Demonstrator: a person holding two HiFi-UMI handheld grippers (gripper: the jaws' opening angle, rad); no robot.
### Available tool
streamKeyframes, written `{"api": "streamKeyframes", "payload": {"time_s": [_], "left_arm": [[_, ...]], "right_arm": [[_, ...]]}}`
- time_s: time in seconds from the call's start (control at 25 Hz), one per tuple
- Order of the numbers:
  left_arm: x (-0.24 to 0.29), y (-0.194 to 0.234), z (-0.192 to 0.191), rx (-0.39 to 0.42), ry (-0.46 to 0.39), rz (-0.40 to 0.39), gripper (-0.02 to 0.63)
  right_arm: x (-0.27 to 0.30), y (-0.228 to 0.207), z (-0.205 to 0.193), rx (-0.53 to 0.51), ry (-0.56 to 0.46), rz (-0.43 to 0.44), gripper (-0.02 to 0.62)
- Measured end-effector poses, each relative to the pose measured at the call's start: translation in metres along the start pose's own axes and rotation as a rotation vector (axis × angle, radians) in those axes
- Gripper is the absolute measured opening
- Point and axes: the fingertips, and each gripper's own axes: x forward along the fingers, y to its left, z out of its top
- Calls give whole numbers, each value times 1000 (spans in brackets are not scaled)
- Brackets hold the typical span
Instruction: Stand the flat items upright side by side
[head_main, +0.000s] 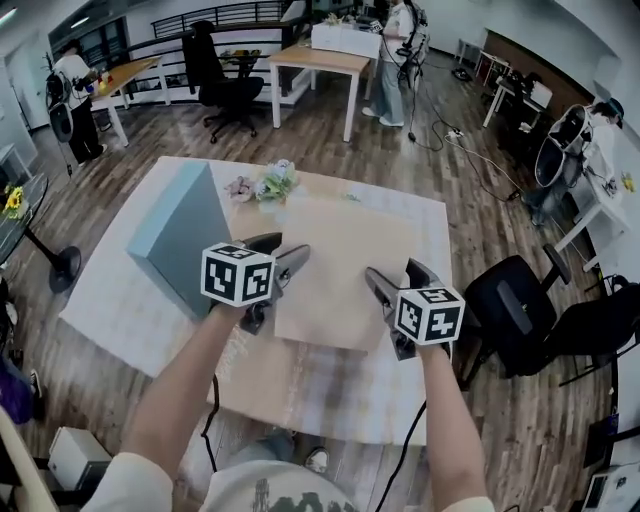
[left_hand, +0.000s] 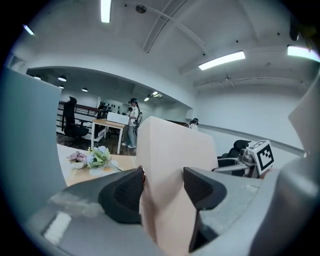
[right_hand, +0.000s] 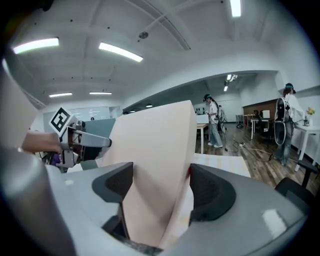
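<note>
I find my left claw (head_main: 283, 256) and right claw (head_main: 396, 279) each clamped on the near edge of the thick beige rectangular panel (head_main: 340, 265), held tilted above the pale worktop (head_main: 115, 315). Just left, the grey-blue rectangular slab (head_main: 180, 235) appears upright: one item done, the beige one outstanding.

Hidden and cut off
The beige board (head_main: 345, 270) has its near corners behind the left gripper (head_main: 290, 248) and right gripper (head_main: 393, 272); the left gripper view's edge cuts the blue board (left_hand: 30, 150).
</note>
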Motion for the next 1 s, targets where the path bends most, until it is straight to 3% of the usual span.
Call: {"api": "streamKeyframes", "payload": {"time_s": [0.28, 0.68, 1.0], "left_arm": [[-38, -8, 3, 76, -36, 54, 258], [-76, -34, -21, 116, -50, 111, 258], [-93, -53, -40, 48, -74, 191, 258]], "right_arm": [[-18, 29, 11, -161, -90, -22, 339], [-55, 53, -6, -240, -78, 25, 330], [-79, 56, -18, -288, -68, 109, 321]]}}
